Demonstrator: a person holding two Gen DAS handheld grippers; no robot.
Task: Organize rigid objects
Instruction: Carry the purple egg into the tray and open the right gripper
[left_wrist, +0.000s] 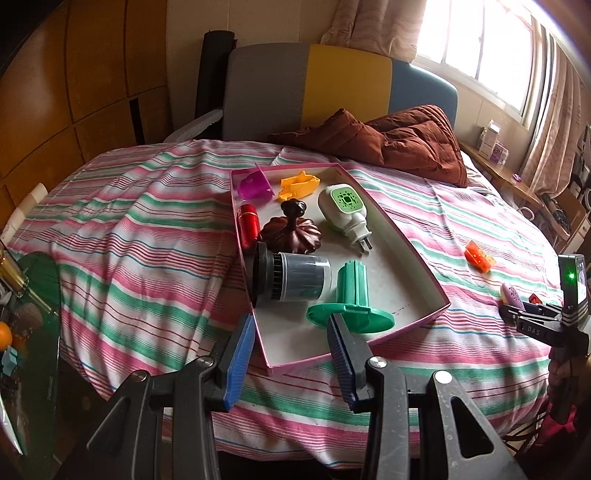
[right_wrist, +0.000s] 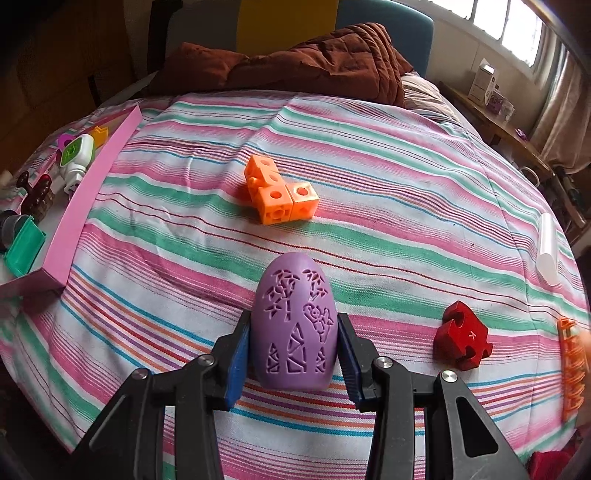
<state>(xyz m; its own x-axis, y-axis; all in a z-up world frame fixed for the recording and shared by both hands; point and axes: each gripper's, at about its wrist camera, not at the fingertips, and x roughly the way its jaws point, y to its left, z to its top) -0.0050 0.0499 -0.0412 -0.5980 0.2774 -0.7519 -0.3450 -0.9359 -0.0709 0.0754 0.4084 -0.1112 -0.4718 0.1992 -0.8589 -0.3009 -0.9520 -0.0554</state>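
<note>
- On the striped bedspread (right_wrist: 369, 177), the right gripper (right_wrist: 293, 354) has its blue pads pressed against both flanks of a purple egg-shaped case (right_wrist: 293, 328) with cut-out patterns; jaws partly closed, holding it by its wide lower half, narrow end pointing away.
- Beyond the case, well apart from it, lies a cluster of orange linked cubes (right_wrist: 280, 192) on bare cloth, with open spread on all sides.
- To the right of the gripper, near but not touching, sits a red puzzle-shaped block (right_wrist: 463, 339). An orange ribbed piece (right_wrist: 570, 369) lies at the far right edge of the bed, partly blurred, and a white tube (right_wrist: 548, 249) lies further up that edge.
- The pink-walled tray (left_wrist: 439, 295) stands left of the right gripper; the stretch of spread between them is unobstructed.
- The left gripper (left_wrist: 291, 354) hovers over the tray's near corner, jaws partly open with nothing between the pads; its left pad is outside the tray wall, its right pad over the green flanged piece (left_wrist: 351, 295).
- Inside the tray: a grey cylinder with a black cap (left_wrist: 291, 278) on its side just beside the green piece, a dark brown lid with a knob (left_wrist: 291, 232), a red cylinder (left_wrist: 249, 221) along the left wall, a white and green plug-in unit (left_wrist: 341, 210), and magenta (left_wrist: 253, 184) and yellow (left_wrist: 299, 184) pieces at the far end.
- The tray's right half and near corner show bare floor.
</note>
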